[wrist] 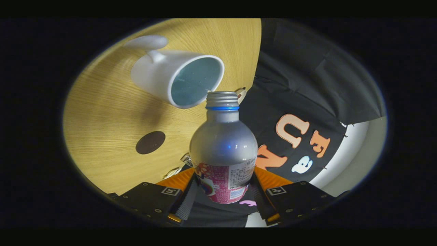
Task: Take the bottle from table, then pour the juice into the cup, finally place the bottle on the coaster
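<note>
A silver bottle [223, 147] with a pink label and a blue neck ring is clamped between my two fingers, so my gripper [223, 186] is shut on it. The bottle is tipped, and its open threaded mouth sits at the rim of a white mug [177, 77] with a pale blue inside. The mug stands on the wooden table [102, 112], its handle on the far side from the bottle. A dark round coaster [150, 142] lies on the table between the mug and my fingers, to the left of the bottle. No liquid is visible.
The table edge runs just beyond the bottle's mouth, with the booth's black cloth wall [307, 89] past it. A small white object [241, 94] pokes out at the table edge behind the bottle's neck.
</note>
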The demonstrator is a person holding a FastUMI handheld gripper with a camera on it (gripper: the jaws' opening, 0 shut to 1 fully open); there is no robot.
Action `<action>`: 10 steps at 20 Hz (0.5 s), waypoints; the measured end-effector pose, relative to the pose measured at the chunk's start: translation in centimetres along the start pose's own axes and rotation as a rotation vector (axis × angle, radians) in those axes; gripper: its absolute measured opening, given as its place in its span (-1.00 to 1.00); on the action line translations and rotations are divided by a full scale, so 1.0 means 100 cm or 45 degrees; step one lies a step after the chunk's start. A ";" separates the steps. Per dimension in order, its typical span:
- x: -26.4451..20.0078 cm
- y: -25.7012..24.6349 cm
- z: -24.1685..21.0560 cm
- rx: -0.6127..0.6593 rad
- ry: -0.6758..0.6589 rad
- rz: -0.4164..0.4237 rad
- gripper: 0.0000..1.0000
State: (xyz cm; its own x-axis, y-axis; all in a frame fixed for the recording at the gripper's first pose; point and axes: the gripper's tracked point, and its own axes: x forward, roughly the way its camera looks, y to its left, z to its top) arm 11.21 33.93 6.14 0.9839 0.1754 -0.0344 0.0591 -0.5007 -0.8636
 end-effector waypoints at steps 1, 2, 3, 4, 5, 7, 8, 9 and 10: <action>0.002 0.002 -0.001 0.035 -0.002 0.003 0.53; 0.002 0.006 -0.001 0.071 -0.003 0.013 0.53; 0.003 0.009 -0.003 0.114 0.005 0.016 0.53; 0.003 0.010 -0.005 0.177 0.015 0.009 0.53; 0.001 0.012 -0.010 0.251 0.020 0.014 0.54; 0.001 0.012 -0.013 0.366 0.022 0.022 0.54; 0.001 0.009 -0.013 0.407 0.022 0.011 0.54; 0.001 0.006 -0.015 0.462 0.020 -0.013 0.53; 0.001 0.004 -0.017 0.542 0.016 -0.029 0.53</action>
State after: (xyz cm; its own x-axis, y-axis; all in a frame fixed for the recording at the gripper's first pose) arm 11.58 32.32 6.68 0.9853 0.1705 -0.0087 0.0088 -0.1017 -0.9948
